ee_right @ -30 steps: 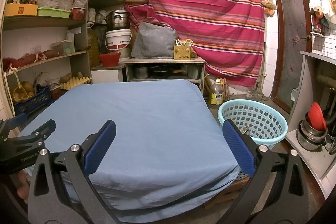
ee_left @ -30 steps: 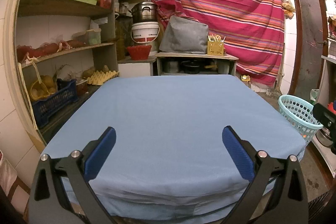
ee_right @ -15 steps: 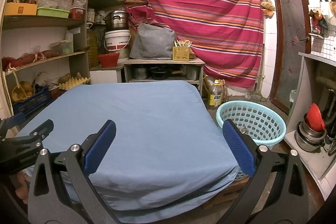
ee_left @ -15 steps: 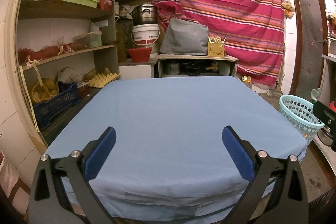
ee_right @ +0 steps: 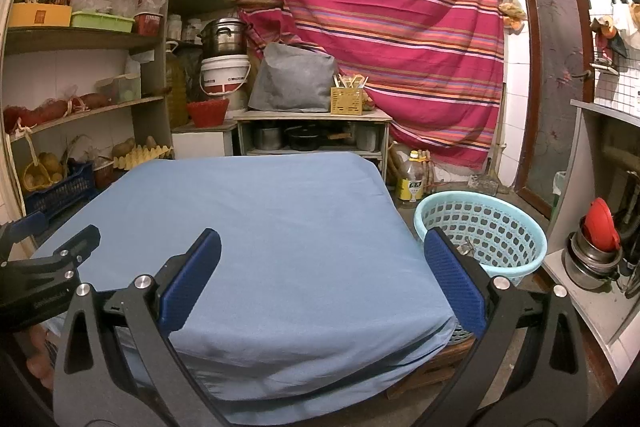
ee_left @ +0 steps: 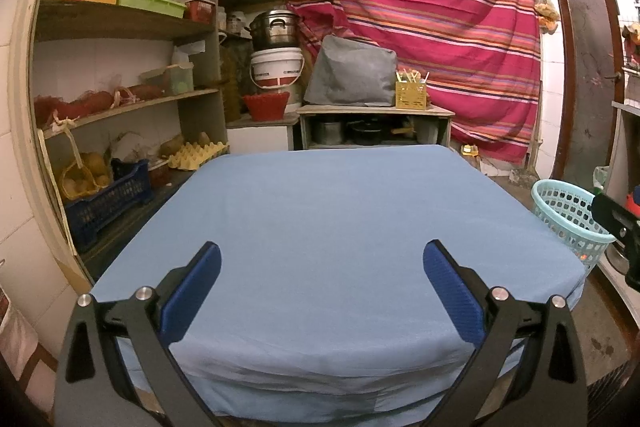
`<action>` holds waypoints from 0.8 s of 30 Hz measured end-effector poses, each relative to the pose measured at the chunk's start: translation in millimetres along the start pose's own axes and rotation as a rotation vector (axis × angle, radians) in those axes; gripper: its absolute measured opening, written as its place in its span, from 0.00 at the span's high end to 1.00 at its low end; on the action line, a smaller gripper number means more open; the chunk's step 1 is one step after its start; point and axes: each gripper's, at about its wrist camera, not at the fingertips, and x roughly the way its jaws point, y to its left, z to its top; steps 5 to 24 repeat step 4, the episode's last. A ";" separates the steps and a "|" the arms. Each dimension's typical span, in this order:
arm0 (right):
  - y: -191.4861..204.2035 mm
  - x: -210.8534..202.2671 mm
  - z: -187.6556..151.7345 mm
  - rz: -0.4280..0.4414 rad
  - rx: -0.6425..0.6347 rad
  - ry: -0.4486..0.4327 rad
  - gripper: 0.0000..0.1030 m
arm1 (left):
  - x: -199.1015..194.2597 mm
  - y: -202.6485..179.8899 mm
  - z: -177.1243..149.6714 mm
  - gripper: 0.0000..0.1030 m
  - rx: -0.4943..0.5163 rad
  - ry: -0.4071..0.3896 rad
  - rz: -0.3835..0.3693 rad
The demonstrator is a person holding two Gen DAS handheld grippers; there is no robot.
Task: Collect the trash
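Note:
A table covered in blue cloth [ee_left: 340, 223] fills the middle of both views; I see no trash on it. It also shows in the right wrist view [ee_right: 272, 227]. A light blue plastic basket [ee_right: 480, 231] stands on the floor at the table's right side, with small bits of trash inside; it shows in the left wrist view [ee_left: 568, 215] too. My left gripper [ee_left: 320, 291] is open and empty above the table's near edge. My right gripper [ee_right: 320, 287] is open and empty above the table's near right corner. The left gripper [ee_right: 44, 267] shows at the right wrist view's left edge.
Shelves [ee_left: 120, 107] with boxes, potatoes and an egg tray line the left wall. A low cabinet [ee_right: 312, 131] with pots stands behind the table under a striped cloth. A bottle [ee_right: 412, 183] stands on the floor. A counter with pots [ee_right: 592, 251] is at right.
Both grippers have drawn back and risen slightly; the table and basket sit a little lower and farther in the views. Both stay open and empty.

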 end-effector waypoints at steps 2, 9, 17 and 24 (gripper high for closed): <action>0.5 -0.2 0.5 0.000 0.001 -0.003 0.04 | 0.2 0.9 0.9 0.04 -0.005 0.003 -0.004; 1.2 0.1 -0.4 -0.001 0.001 -0.002 0.04 | 1.0 2.3 1.5 0.04 -0.002 0.005 -0.005; 1.2 0.1 -0.4 -0.001 0.001 -0.002 0.04 | 1.0 2.3 1.5 0.04 -0.002 0.005 -0.005; 1.2 0.1 -0.4 -0.001 0.001 -0.002 0.04 | 1.0 2.3 1.5 0.04 -0.002 0.005 -0.005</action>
